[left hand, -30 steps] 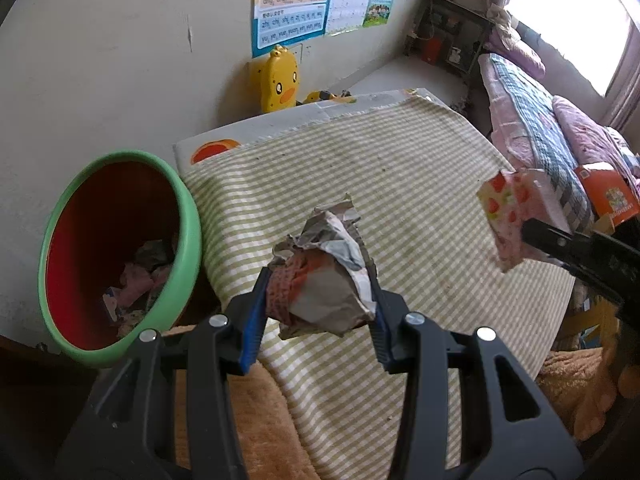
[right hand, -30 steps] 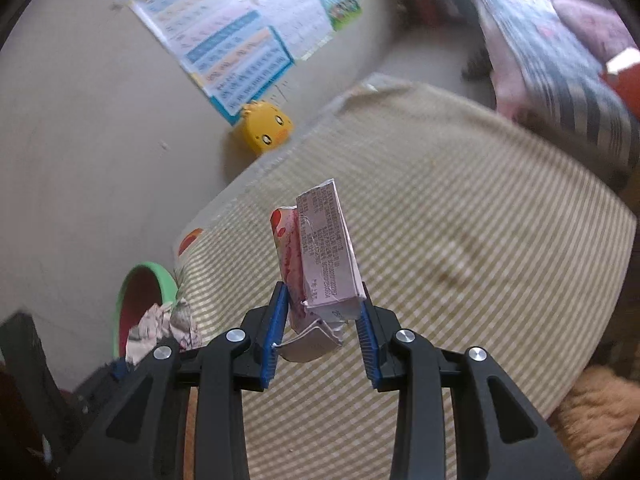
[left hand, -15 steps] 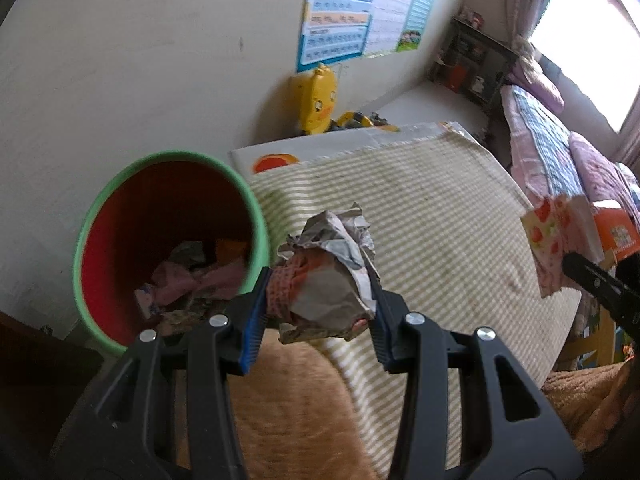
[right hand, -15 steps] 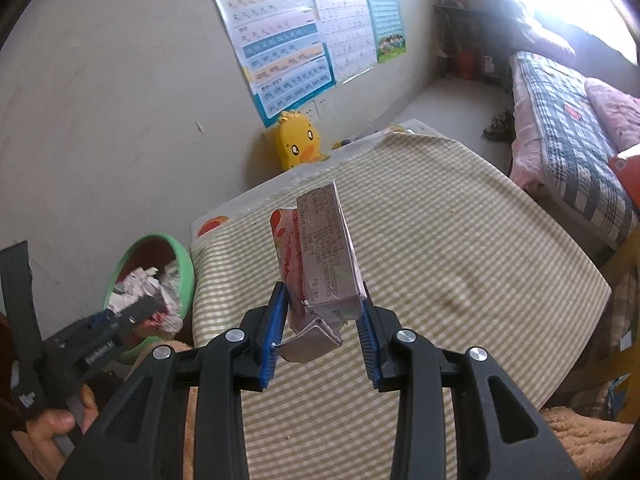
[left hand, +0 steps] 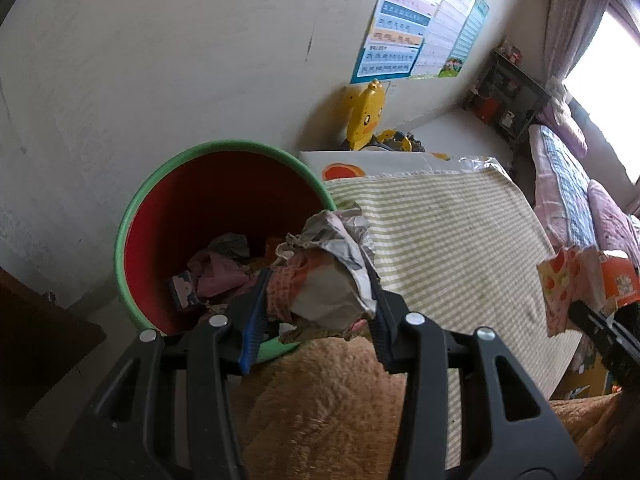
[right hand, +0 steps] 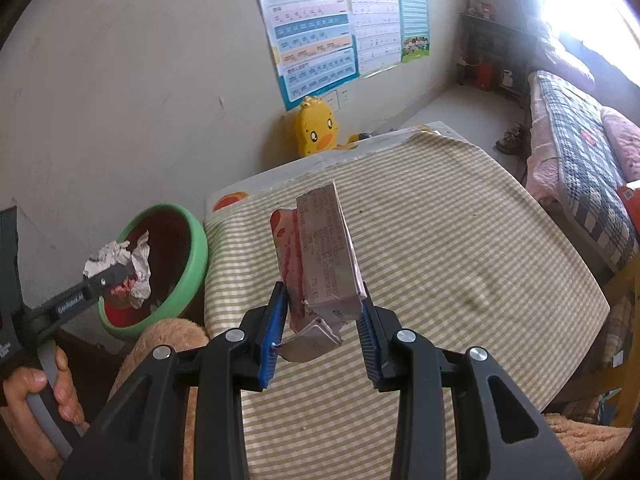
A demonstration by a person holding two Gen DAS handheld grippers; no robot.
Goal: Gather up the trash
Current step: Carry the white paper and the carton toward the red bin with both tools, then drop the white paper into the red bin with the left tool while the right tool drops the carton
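Holding a crumpled paper wad point(left hand: 326, 276) clenched in my left gripper point(left hand: 316, 312), I kept it above the near rim of the green bin point(left hand: 132, 216), which already contained scraps. My right gripper point(right hand: 322, 318) grasped a flattened pink carton point(right hand: 320, 264) over the striped surface point(right hand: 460, 260), beside the bin.

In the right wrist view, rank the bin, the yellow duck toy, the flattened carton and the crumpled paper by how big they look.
Largest to smallest, as they appear:
1. Flattened carton, though it sits close to the camera, which inflates it.
2. Bin.
3. Crumpled paper and yellow duck toy look about alike; the duck is farther away, so I won't rank them.
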